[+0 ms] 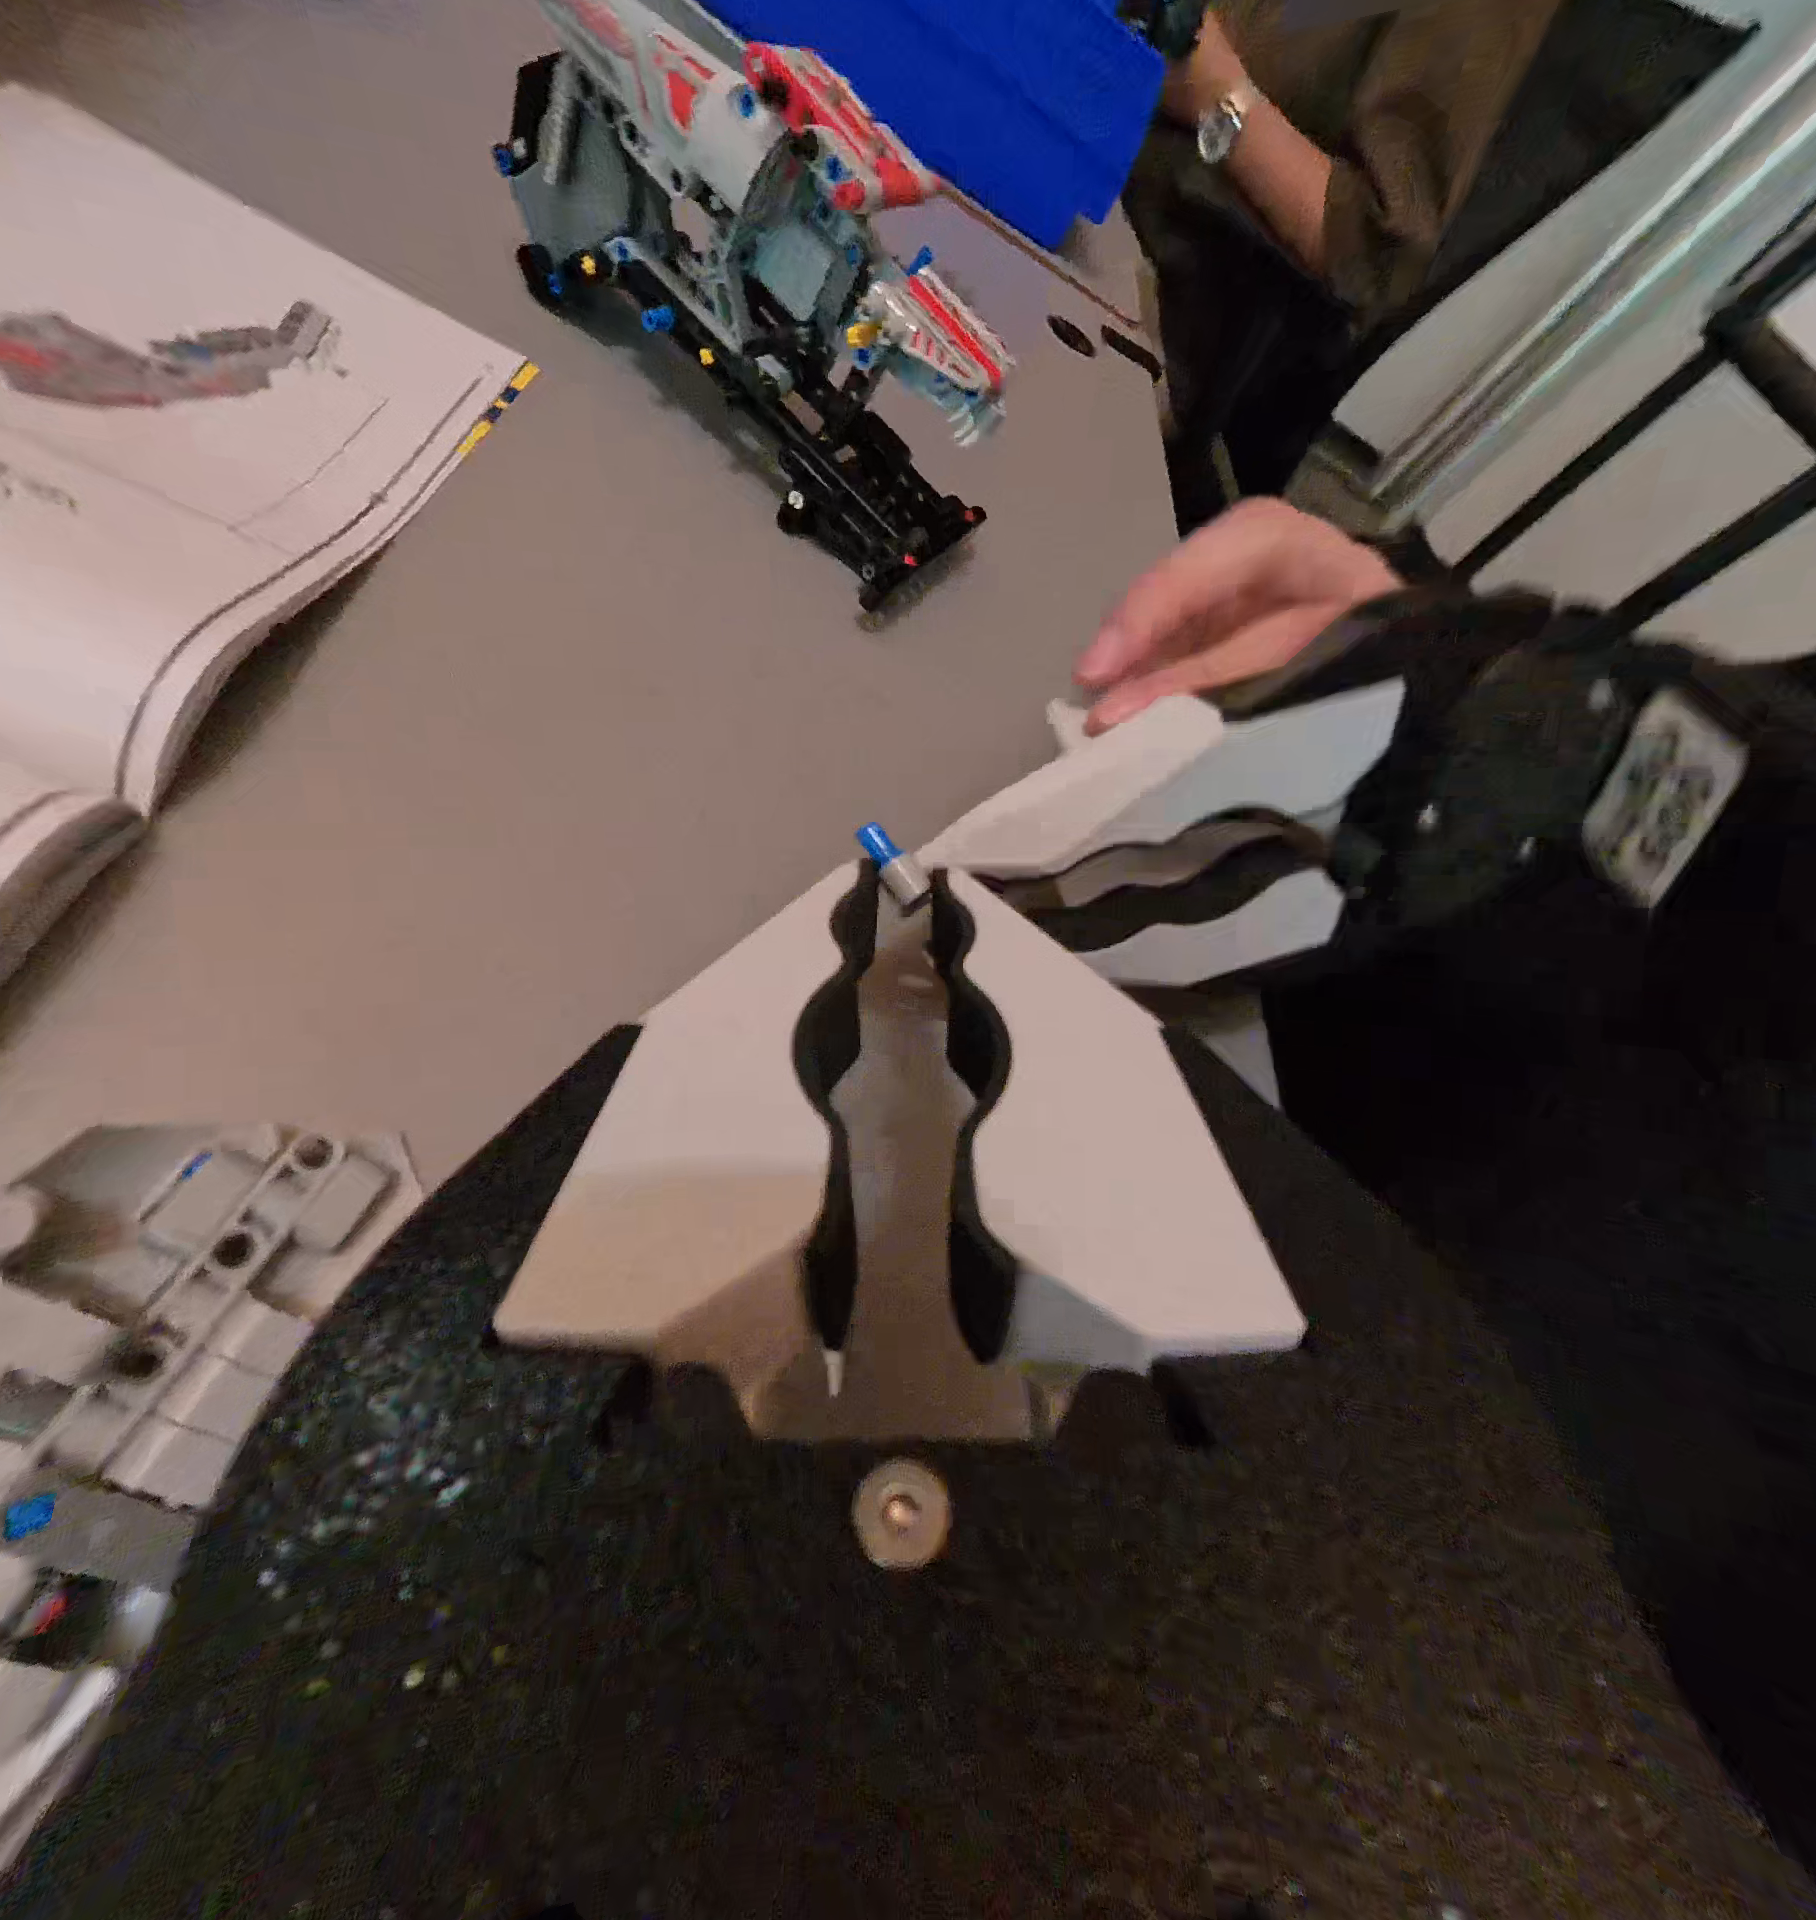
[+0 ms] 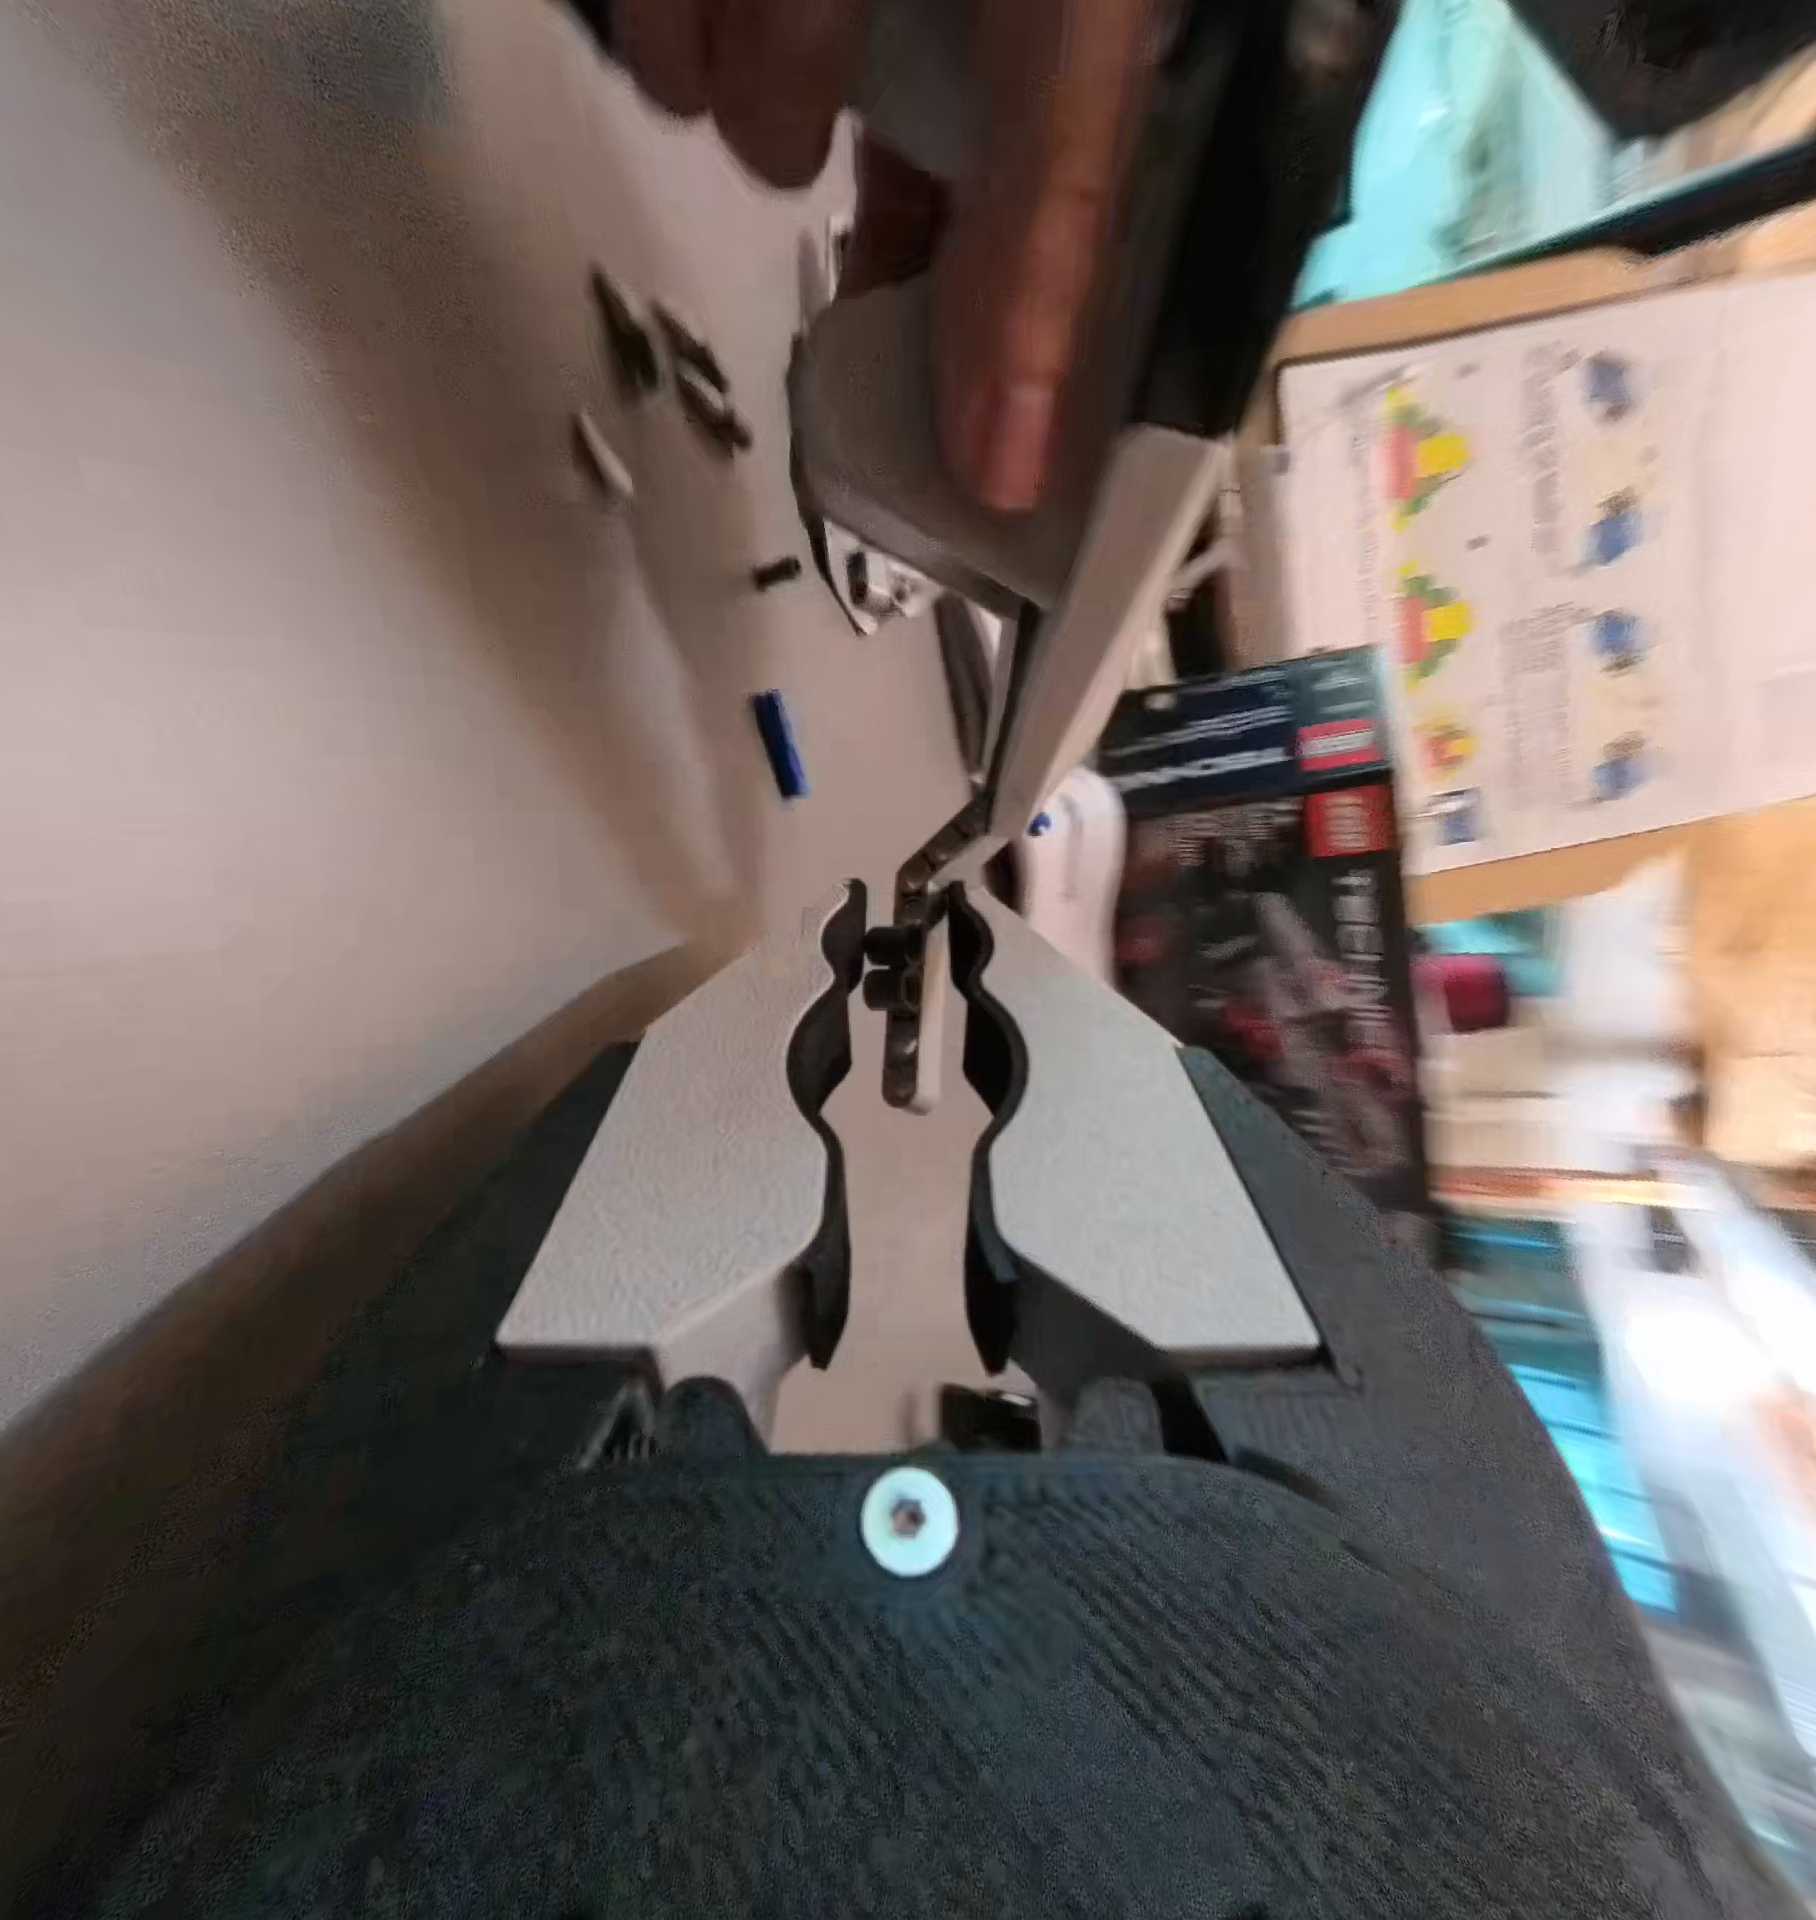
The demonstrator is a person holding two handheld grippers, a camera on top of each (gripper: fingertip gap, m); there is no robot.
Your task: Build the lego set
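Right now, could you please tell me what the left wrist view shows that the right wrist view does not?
Only the left wrist view shows the partly built model, the open instruction booklet and the left hand-held gripper pinching a small grey-and-blue pin. Only the right wrist view shows the set's box and the right hand-held gripper clamping a dark beam piece. Both show the table and both grippers.

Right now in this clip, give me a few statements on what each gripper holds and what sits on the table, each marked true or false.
1. The left gripper pinches a small grey and blue connector pin. True.
2. The right gripper is empty. False: it is shut on a dark beam assembly.
3. An open instruction booklet lies on the table. True.
4. The partly built model is gripped by the left gripper. False: it stands apart on the table.
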